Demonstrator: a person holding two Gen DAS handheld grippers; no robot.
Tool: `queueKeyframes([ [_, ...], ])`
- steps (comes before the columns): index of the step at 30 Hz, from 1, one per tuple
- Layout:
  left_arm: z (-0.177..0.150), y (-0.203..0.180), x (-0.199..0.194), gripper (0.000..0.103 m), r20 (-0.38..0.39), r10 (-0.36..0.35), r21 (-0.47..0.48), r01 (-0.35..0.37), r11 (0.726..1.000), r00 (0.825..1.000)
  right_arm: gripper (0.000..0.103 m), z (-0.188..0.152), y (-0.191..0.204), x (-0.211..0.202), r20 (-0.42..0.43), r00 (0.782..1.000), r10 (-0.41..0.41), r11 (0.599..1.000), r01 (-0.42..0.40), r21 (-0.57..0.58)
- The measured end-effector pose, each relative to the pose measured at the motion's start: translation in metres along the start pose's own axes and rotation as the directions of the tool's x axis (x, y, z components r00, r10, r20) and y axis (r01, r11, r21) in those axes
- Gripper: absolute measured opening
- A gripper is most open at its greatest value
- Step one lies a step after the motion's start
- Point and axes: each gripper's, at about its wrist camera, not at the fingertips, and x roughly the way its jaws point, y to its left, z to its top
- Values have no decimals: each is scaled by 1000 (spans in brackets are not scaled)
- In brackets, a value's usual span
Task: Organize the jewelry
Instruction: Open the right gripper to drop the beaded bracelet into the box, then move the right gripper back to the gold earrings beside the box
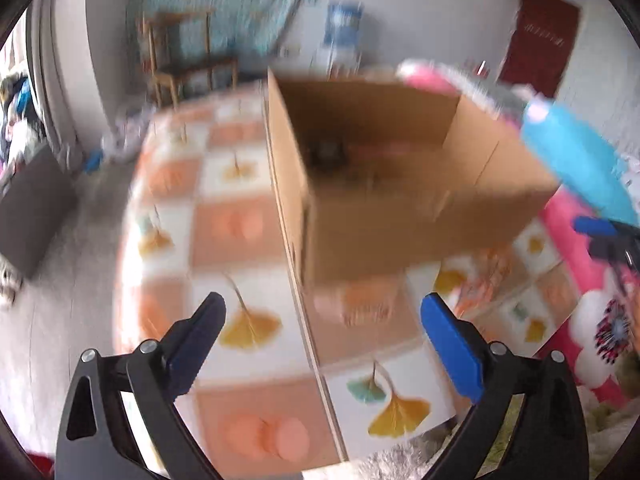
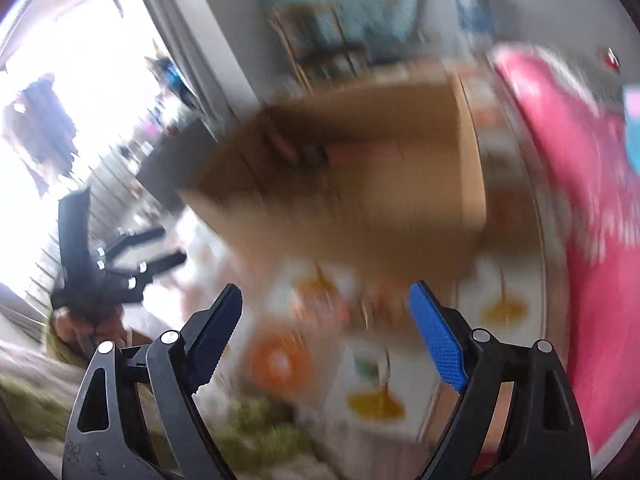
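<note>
An open brown cardboard box (image 1: 400, 208) stands on a table with a tiled orange and white cloth printed with ginkgo leaves (image 1: 240, 320). Dark and pink items lie blurred inside the box (image 1: 340, 152); I cannot tell what they are. My left gripper (image 1: 322, 312) is open and empty, above the cloth just in front of the box. My right gripper (image 2: 324, 304) is open and empty, also in front of the box (image 2: 360, 200). The right wrist view is heavily blurred. The left gripper shows at the left of the right wrist view (image 2: 120, 264). The right gripper's fingers (image 1: 600, 232) show at the right edge of the left wrist view.
A pink flowered blanket (image 2: 580, 200) lies right of the table. A blue sleeve (image 1: 576, 160) reaches in at the right of the left wrist view. A wooden chair (image 1: 184, 56) and a water dispenser (image 1: 340, 36) stand by the far wall. A dark box (image 1: 32, 208) sits on the floor at the left.
</note>
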Motion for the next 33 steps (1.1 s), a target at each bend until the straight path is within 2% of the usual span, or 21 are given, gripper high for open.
queueKeyframes([
  [2, -8, -11, 22, 96, -46, 19, 7, -19, 1000, 999, 82, -21, -4, 17, -73, 992, -104, 994, 105, 16],
  [4, -14, -17, 35, 96, -60, 24, 19, -23, 1000, 998, 82, -36, -11, 31, -128, 970, -208, 977, 214, 28],
  [7, -15, -25, 52, 96, -87, 23, 15, -22, 1000, 996, 82, -42, -23, 40, -147, 952, -269, 958, 280, 57],
  [9, -15, -27, 60, 96, -101, 23, 9, -22, 1000, 995, 82, -42, -30, 44, -143, 953, -268, 955, 283, 92],
  [11, -15, -29, 62, 97, -96, 53, 22, -51, 998, 994, 82, -42, -35, 48, -147, 945, -291, 946, 307, 105],
  [13, -13, -31, 66, 98, -99, 82, 42, -78, 996, 992, 82, -42, -37, 55, -147, 939, -311, 940, 327, 97],
  [18, -15, -34, 65, 98, -93, 89, 28, -87, 996, 992, 82, -45, -36, 68, -138, 925, -354, 931, 362, 43],
  [25, -18, -36, 62, 99, -86, 95, 28, -93, 995, 992, 95, -49, -22, 75, -134, 929, -346, 936, 351, 16],
  [33, -16, -37, 64, 99, -111, 99, 24, -97, 995, 989, 95, -54, -23, 72, -124, 931, -344, 936, 350, 30],
])
